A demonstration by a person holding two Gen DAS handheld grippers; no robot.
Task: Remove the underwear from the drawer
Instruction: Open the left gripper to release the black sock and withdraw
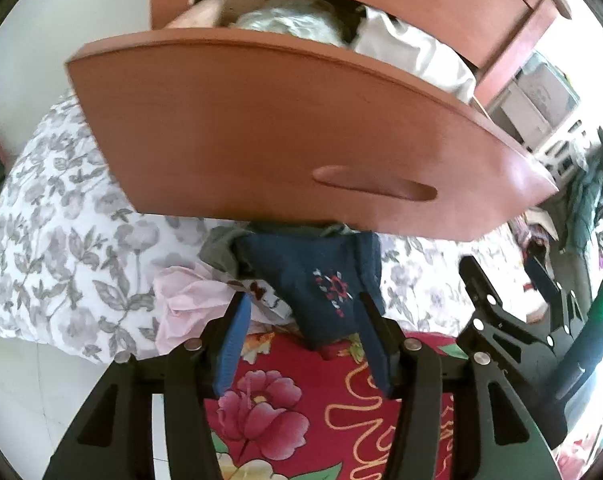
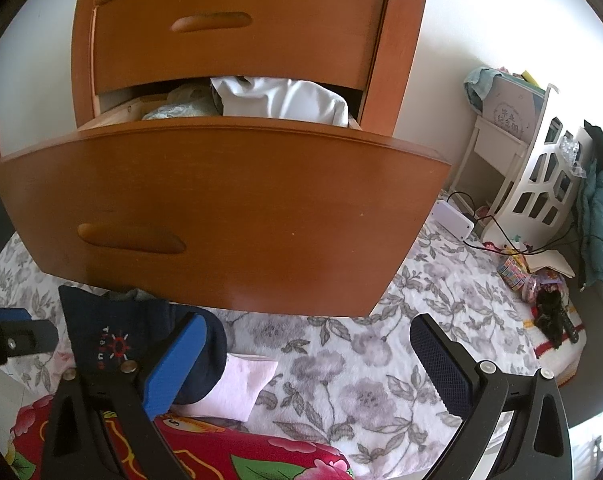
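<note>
The wooden drawer (image 1: 281, 132) (image 2: 221, 208) stands pulled out, with a white garment (image 1: 413, 52) (image 2: 285, 100) and a pale lacy one (image 1: 289, 20) (image 2: 181, 108) inside. Below its front, navy underwear (image 1: 321, 280) (image 2: 113, 340) with a red and white embroidered motif lies on a small pile with a pink garment (image 1: 185, 300) (image 2: 245, 384) and a grey one (image 1: 221, 252). My left gripper (image 1: 304, 298) straddles the navy underwear; its left pad stands clear of the cloth, so it is open. My right gripper (image 2: 305, 324) is open wide over the bedding, holding nothing.
Grey-flowered white bedding (image 1: 61, 220) (image 2: 361, 380) covers the surface under the drawer, with a red floral blanket (image 1: 293, 412) (image 2: 221, 452) nearest me. At the right stand a white shelf (image 2: 541, 184), a white box with cables (image 2: 453, 220), a hanging teal jacket (image 2: 597, 216) and small toys (image 2: 517, 272).
</note>
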